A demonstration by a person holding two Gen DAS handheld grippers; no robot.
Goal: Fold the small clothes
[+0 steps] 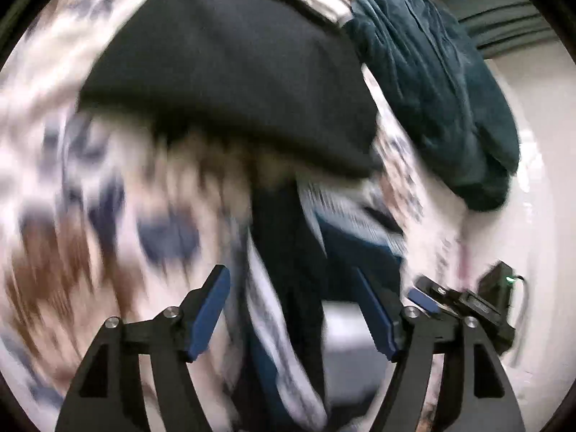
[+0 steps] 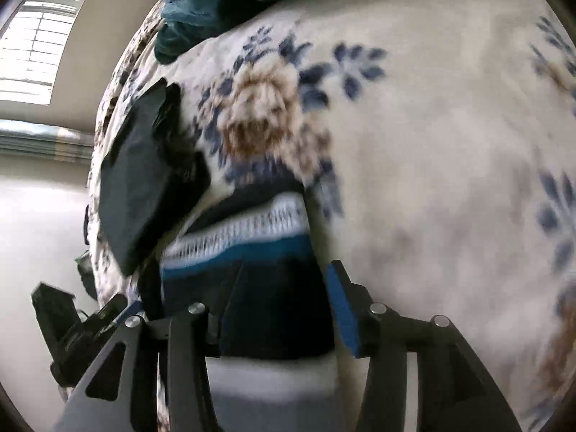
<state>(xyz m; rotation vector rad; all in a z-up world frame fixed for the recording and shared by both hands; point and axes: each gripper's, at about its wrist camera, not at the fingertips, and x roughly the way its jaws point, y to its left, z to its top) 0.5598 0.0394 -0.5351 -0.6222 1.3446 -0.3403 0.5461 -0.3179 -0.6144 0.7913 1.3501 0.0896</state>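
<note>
- Your left tongs [image 1: 293, 309]: released, jaws apart, dark striped garment [image 1: 288, 252] hanging blurred between them.
- Your right tongs [image 2: 284, 302]: released; same garment's navy, teal and white bands lie between the pads.
- Black folded cloth [image 2: 136, 180]: on the floral blanket [image 2: 414, 144].
- Teal garment [image 1: 432, 72]: farthest back.

A blanket [image 2: 414, 144] covers the bed, and everything lies on it. In the right wrist view, a folded garment [image 2: 136, 187] lies left of a striped piece [image 2: 237, 237], which reaches back between the right gripper's [image 2: 284, 288] fingers. A heap of cloth [image 2: 201, 3] sits at the far edge, behind both. In the left wrist view, the folded garment [image 1: 230, 72] lies ahead of the left gripper [image 1: 291, 284], with the heap [image 1: 432, 79] to its right and the striped piece [image 1: 345, 212] between garment and gripper.
</note>
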